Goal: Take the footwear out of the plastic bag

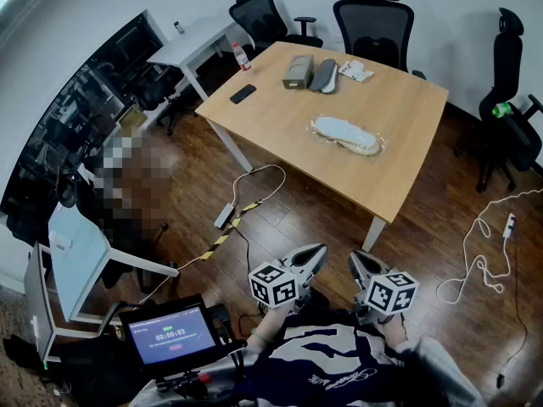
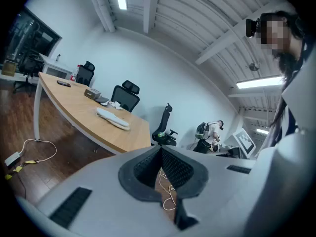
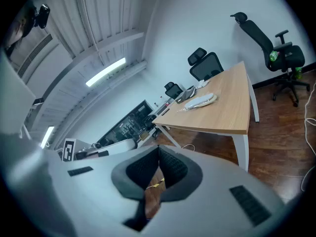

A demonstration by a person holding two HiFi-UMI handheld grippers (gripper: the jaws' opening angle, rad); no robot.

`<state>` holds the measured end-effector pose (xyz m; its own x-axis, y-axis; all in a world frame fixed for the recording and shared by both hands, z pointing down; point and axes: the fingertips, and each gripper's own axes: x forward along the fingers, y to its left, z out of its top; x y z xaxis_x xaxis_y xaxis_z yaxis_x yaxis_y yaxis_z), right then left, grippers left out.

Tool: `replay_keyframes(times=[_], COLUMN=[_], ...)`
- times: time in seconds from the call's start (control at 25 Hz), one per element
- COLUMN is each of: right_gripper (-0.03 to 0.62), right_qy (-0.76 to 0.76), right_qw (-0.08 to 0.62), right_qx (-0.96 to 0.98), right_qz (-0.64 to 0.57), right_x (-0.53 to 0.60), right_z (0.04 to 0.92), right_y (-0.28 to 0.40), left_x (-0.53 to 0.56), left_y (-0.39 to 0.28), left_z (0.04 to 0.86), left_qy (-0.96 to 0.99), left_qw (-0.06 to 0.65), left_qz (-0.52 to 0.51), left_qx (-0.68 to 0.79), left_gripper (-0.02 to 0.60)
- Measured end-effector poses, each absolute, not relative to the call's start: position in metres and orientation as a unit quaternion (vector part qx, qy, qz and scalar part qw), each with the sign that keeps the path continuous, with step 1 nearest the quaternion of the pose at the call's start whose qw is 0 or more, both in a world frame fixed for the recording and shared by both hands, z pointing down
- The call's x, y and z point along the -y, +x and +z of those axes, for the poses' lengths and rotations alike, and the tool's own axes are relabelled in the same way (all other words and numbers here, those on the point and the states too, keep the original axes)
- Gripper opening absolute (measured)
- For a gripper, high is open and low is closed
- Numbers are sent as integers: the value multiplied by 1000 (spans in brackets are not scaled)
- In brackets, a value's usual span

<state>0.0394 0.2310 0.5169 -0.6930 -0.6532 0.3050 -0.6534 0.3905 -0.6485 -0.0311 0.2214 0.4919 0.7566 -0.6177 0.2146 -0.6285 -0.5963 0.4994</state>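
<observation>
A pale shoe in a clear plastic bag (image 1: 348,136) lies flat on the wooden table (image 1: 399,164), far ahead of both grippers. The same bagged shoe (image 2: 112,117) shows in the left gripper view, and the bagged shoe (image 3: 200,101) in the right gripper view. My left gripper (image 1: 317,253) and right gripper (image 1: 357,260) are held close to my body above the wood floor, side by side, well short of the table. Both have their jaws together with nothing between them. The left gripper (image 2: 160,152) and the right gripper (image 3: 159,149) point toward the table.
At the table's far end lie a grey-brown box (image 1: 297,71), a dark insole (image 1: 323,75), a white packet (image 1: 355,70) and a black phone (image 1: 243,93). Black office chairs (image 1: 373,19) ring the table. Cables (image 1: 246,195) and a white cord (image 1: 479,261) trail on the floor. A timer screen (image 1: 170,333) sits lower left.
</observation>
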Motion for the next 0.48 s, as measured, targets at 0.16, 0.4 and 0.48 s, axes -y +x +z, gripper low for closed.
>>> replay_keyframes(times=[0.16, 0.4, 0.48], right_gripper=[-12, -12, -12], right_qy=[397, 408, 411], right_qw=[2, 6, 7], right_qx=[829, 818, 816], right_qz=[393, 405, 406], right_x=[-229, -171, -150], right_z=[520, 537, 540], right_y=[44, 35, 26], left_x=[-216, -156, -134], left_y=[-30, -43, -52], left_z=[487, 506, 510], left_qy=[895, 895, 895], left_qw=[280, 293, 296], left_qz=[-5, 1, 0], left_qx=[348, 338, 334], left_gripper=[3, 3, 3])
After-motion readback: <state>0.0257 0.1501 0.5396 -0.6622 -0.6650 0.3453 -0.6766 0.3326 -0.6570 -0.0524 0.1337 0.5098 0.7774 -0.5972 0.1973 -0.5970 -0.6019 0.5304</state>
